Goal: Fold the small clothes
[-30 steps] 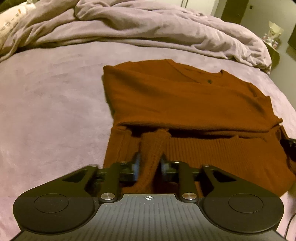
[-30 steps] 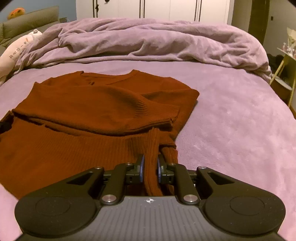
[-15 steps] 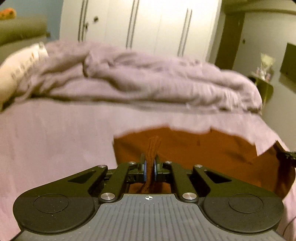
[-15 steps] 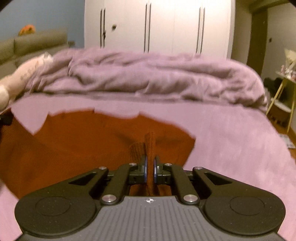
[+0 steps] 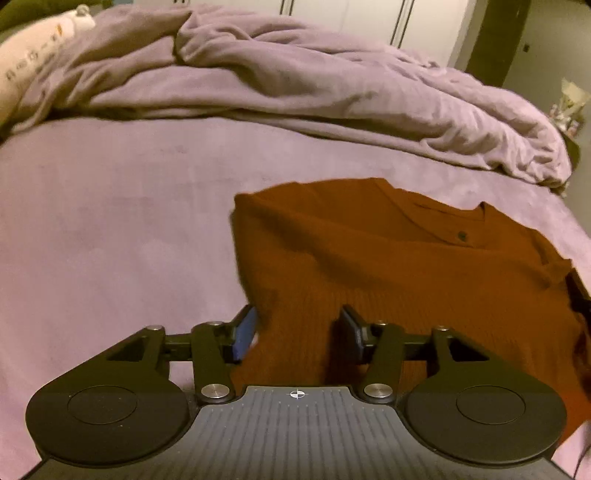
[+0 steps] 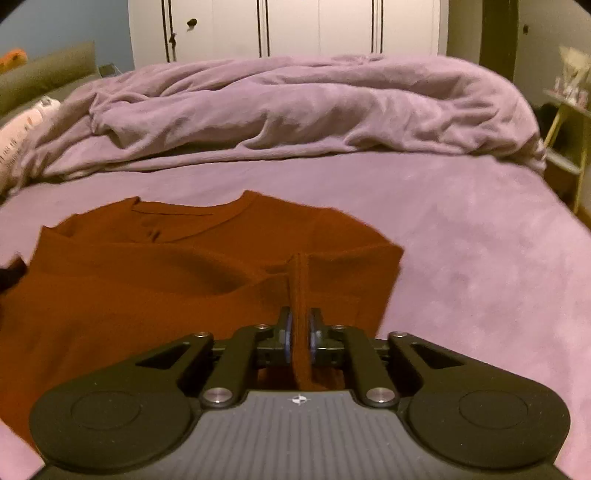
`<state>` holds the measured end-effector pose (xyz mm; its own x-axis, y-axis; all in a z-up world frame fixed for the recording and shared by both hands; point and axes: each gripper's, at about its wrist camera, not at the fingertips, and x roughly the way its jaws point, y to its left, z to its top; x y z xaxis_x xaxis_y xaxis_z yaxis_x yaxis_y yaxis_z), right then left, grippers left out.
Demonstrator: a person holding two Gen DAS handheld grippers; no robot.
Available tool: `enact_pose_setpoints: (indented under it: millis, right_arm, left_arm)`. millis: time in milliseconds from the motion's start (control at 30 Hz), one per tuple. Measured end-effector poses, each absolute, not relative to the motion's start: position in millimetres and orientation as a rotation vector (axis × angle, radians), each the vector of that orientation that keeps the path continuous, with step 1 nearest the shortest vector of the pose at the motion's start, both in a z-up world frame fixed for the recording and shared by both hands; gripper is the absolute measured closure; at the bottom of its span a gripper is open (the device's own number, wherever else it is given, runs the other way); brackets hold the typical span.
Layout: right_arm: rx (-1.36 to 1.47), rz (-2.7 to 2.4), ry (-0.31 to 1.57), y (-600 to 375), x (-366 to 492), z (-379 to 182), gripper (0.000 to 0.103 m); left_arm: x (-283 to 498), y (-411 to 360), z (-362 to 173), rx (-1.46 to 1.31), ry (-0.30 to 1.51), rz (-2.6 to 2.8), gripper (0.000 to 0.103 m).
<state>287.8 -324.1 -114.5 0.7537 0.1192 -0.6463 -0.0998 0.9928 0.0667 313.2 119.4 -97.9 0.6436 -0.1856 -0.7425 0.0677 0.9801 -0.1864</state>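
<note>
A rust-brown knitted sweater lies on the purple bed, its lower part laid over its body toward the collar. My left gripper sits at the sweater's near left corner. Its jaws are opening and stand wide, with fabric lying loose between them and the blue pads clear of it. My right gripper is at the sweater's near right corner. Its jaws are beginning to open, but an upright ridge of knit still fills the narrow gap and touches both pads.
A crumpled purple duvet is heaped across the far side of the bed. A white pillow lies at the far left. White wardrobe doors stand behind, and a small side table stands right of the bed.
Both grippers lifted the sweater's bottom hem and carried it forward over the body. The left gripper has since opened and released the fabric. The right jaws have parted only slightly.
</note>
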Motion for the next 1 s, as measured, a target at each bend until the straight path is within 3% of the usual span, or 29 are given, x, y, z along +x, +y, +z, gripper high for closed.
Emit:
enact_pose_setpoints:
  millis: [100,167,233,267,500,700,933,1000]
  right_arm:
    - [-0.015,0.13,0.722,-319.5,290.7,-119.0,0.076]
    - [-0.027,0.129,0.73,-318.2,292.4,-121.3,0.076]
    - [-0.036,0.117,0.726,-317.7,291.3,-120.5,0.095]
    - [-0.045,0.113,0.719,-317.4,289.5,-118.8,0.095]
    - [-0.158,0.081,0.578,-308.4,277.4,-87.3,0.097]
    - [-0.176,-0.025,0.451,-300.6,324.6,-52.5,0.097]
    - [-0.134,-0.144,0.485,-305.3,401.5,-79.4,0.097]
    - [-0.136,-0.162,0.531,-306.8,410.8,-102.2,0.097]
  left_arm:
    - [316.5,123.1,-103.6,-0.149,0.882,-0.142,0.054]
    - [317.1,123.8,-102.9,-0.142,0.879,-0.135,0.076]
    - [314.4,119.8,-99.5,-0.112,0.864,-0.115,0.09]
    - [311.4,118.6,-96.0,-0.099,0.855,-0.115,0.093]
    - [306.1,114.4,-39.0,-0.034,0.693,-0.121,0.094]
    - [358.9,94.3,-9.4,0.05,0.579,-0.022,0.094]
    - [425.8,66.8,-58.7,0.129,0.602,0.088,0.091]
    - [431.4,64.9,-83.8,0.143,0.668,0.107,0.083]
